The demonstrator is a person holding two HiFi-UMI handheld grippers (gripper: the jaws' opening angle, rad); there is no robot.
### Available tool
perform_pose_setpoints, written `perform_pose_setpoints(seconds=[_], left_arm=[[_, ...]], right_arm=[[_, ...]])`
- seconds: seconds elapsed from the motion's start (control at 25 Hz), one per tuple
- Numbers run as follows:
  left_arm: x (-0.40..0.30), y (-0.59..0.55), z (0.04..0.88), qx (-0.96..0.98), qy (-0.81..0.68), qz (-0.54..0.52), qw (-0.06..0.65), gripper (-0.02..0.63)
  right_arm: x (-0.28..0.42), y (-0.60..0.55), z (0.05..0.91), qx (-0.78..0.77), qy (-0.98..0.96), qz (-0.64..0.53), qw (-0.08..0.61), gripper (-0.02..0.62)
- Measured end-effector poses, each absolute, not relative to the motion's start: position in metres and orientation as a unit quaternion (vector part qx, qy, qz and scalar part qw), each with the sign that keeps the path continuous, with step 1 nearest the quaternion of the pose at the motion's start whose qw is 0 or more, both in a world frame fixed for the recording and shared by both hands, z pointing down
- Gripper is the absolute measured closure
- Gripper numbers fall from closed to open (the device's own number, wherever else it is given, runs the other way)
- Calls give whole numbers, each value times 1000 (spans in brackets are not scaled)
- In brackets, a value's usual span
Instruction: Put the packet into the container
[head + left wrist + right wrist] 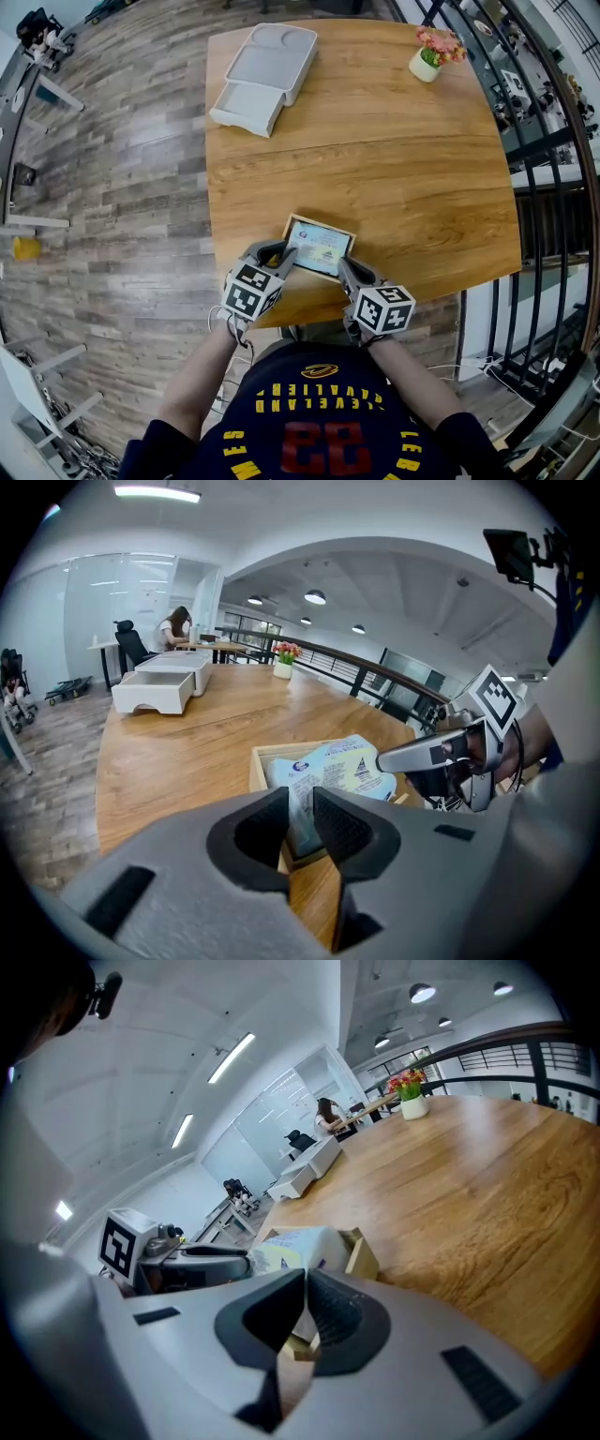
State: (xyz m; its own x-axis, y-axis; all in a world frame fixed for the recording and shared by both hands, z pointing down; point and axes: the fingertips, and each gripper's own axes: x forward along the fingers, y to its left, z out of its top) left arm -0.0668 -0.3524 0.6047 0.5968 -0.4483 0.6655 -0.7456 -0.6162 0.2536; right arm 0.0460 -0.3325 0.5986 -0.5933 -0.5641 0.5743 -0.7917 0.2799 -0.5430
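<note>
Packet point(321, 246): in container point(290, 228), long axis left-right, near counter point(375, 141) edge.
Left gripper point(300, 801): fingers narrowly apart, at packet's left end.
Right gripper point(306, 1281): fingers closed, at its right end.

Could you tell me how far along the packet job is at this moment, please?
Mostly done: the packet already lies in the wooden container, one side tilted up. In hand: the right gripper is shut on its edge; the left gripper stands open at the other edge. Remaining: lay it flat and let go.
</note>
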Motion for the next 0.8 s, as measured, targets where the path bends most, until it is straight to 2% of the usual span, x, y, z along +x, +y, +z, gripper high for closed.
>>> perform_pose_setpoints(seconds=[0.16,0.44,0.48,0.56,0.8], left_arm=[[-63,-351,598,858,-350,271,262,500],[-63,-350,579,862,-361,234,267,497],[-63,-350,576,863,-363,228,268,497],[-62,-347,570,865,-364,217,268,497],[-61,-337,556,868,-367,195,271,497]], right_arm=[[43,-331,597,430,-792,408,142,576],[38,-331,600,426,-805,368,185,571],[37,-331,599,426,-807,363,188,548],[37,-330,597,429,-808,359,186,449],[42,-333,578,453,-809,339,160,437]])
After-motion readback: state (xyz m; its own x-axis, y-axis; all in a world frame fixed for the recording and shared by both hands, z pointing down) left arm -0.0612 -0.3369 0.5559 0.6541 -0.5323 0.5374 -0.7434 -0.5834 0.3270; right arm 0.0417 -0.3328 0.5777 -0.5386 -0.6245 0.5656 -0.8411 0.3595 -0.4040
